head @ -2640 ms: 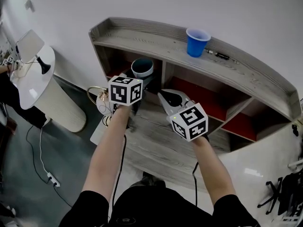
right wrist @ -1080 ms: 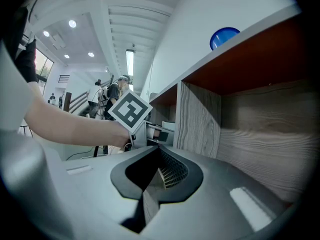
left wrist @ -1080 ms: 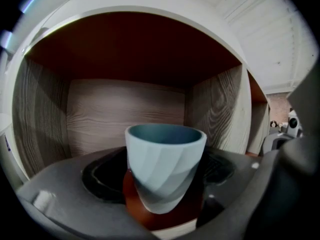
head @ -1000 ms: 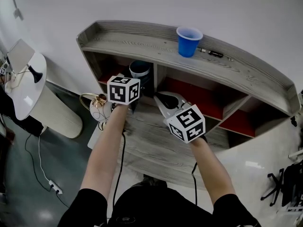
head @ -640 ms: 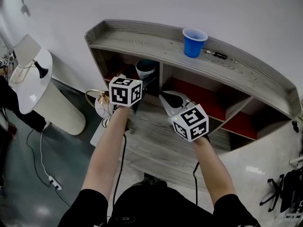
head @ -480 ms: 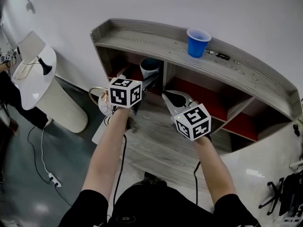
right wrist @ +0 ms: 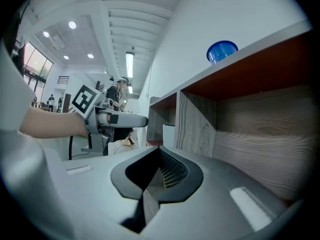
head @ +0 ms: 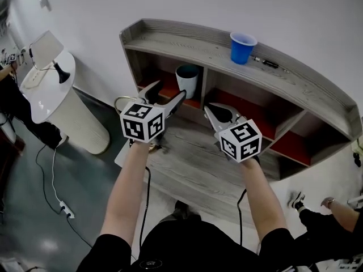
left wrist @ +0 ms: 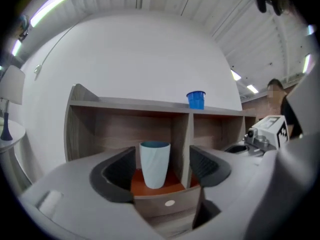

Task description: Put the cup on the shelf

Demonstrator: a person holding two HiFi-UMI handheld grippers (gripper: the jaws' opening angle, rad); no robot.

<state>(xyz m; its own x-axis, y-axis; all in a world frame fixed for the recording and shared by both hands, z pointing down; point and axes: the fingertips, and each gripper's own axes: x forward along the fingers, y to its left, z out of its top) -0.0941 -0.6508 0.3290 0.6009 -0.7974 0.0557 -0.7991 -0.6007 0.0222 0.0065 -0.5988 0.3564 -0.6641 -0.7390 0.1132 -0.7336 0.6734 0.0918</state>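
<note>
The pale cup [head: 188, 79] stands in the left compartment of the shelf [head: 170, 38], upper centre, beyond the left gripper [head: 165, 95], whose open, empty jaws have just been narrowing and could clip and topple it, while the right gripper [head: 214, 111] keeps jaws closed.

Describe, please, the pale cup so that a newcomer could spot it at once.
Find the grey wooden shelf unit against the white wall; look in its leftmost red-floored compartment. The pale cup stands upright there, with a teal inside, unlike the blue cup on top.
</note>
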